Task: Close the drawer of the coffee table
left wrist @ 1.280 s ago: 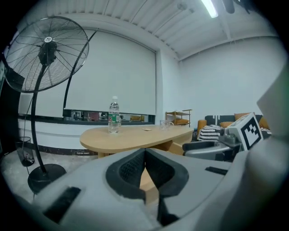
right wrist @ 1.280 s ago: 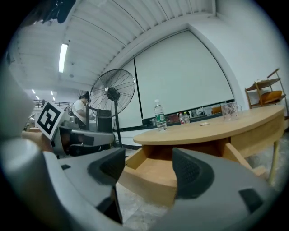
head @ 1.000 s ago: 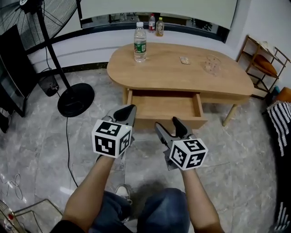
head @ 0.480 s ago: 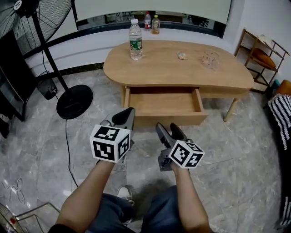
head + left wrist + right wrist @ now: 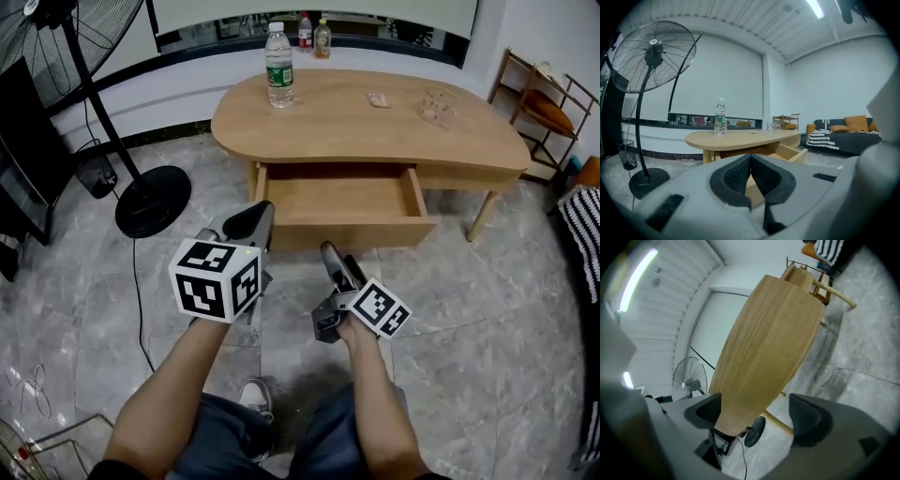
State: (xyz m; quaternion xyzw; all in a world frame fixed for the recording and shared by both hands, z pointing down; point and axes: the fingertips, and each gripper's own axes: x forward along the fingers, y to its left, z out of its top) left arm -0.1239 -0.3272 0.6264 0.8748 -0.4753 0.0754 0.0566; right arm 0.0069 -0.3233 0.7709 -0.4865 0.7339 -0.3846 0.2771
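The oval wooden coffee table (image 5: 375,131) stands ahead with its drawer (image 5: 352,232) pulled out and empty. My left gripper (image 5: 261,212) hovers before the drawer's left end, its jaws shut on nothing; the left gripper view shows the pads (image 5: 740,176) meeting and the drawer (image 5: 790,152) beyond. My right gripper (image 5: 336,255) is low in front of the drawer's middle, rolled on its side. Its jaws have just been opening, and nothing is between them. In the right gripper view the gripper (image 5: 757,411) frames the tilted wooden drawer front (image 5: 764,348), a short way off.
A standing fan's round base (image 5: 150,202) and a floor cable (image 5: 141,281) are to the left. A water bottle (image 5: 279,66) and a glass (image 5: 438,105) stand on the table. A wooden shelf (image 5: 548,103) is at the right. The person's knees are just below the grippers.
The right gripper has sunk toward the floor, rolled onto its side and spread its jaws wider. The left gripper has stayed where it was.
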